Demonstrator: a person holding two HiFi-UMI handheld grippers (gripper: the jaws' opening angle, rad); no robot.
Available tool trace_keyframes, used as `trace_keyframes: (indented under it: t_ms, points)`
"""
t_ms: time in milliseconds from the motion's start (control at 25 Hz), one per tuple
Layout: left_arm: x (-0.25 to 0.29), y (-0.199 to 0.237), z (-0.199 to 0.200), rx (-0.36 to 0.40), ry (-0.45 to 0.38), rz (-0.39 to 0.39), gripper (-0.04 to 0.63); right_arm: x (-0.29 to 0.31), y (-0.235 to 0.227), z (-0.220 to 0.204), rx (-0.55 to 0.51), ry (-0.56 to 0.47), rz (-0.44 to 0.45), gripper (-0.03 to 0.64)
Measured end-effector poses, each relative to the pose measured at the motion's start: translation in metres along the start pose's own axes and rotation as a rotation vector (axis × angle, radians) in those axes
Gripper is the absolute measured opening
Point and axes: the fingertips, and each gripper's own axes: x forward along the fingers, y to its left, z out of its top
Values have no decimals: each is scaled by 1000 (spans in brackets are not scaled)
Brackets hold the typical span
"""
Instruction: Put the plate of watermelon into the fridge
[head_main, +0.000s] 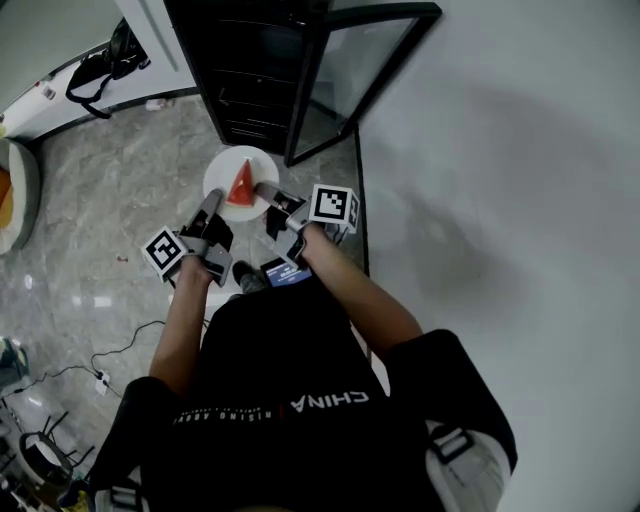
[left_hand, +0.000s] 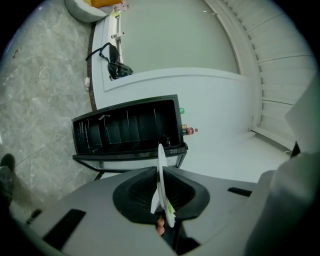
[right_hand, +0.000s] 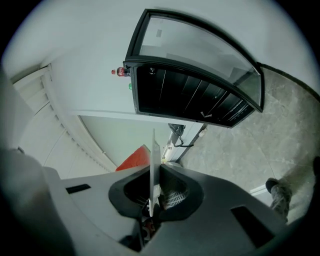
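Note:
A white plate (head_main: 228, 170) carries a red wedge of watermelon (head_main: 241, 186), held level above the floor in front of the open black fridge (head_main: 250, 70). My left gripper (head_main: 212, 203) is shut on the plate's near left rim, and my right gripper (head_main: 266, 190) is shut on its near right rim. In the left gripper view the plate (left_hand: 161, 175) stands edge-on, pinched between the jaws of my left gripper (left_hand: 161, 202). The right gripper view shows the plate's rim (right_hand: 153, 165) clamped in my right gripper (right_hand: 152, 196), with the watermelon (right_hand: 135, 159) just behind it.
The fridge's glass door (head_main: 350, 70) is swung open to the right, next to a white wall (head_main: 500, 150). Dark shelves (right_hand: 190, 95) show inside. A black bag (head_main: 105, 60) lies on a white counter at the far left. A cable (head_main: 120, 350) trails over the marble floor.

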Motion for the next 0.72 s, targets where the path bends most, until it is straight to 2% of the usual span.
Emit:
trace_keyframes:
  t_ms: [120,440,600,720]
  points:
    - [-4,1,24,-8,27,5,32,21,8,-5,12,-27,-14,31]
    - [2,28,27,7,86,8,32,28,-18,-8,28,-91,-2,31]
    - [3,28,24,0,102,-8,32,26,-22,-7,7,-105,-8,31]
    - [5,26,24,1,116,-5,32,23,-16,-8,40,-120,-12,31]
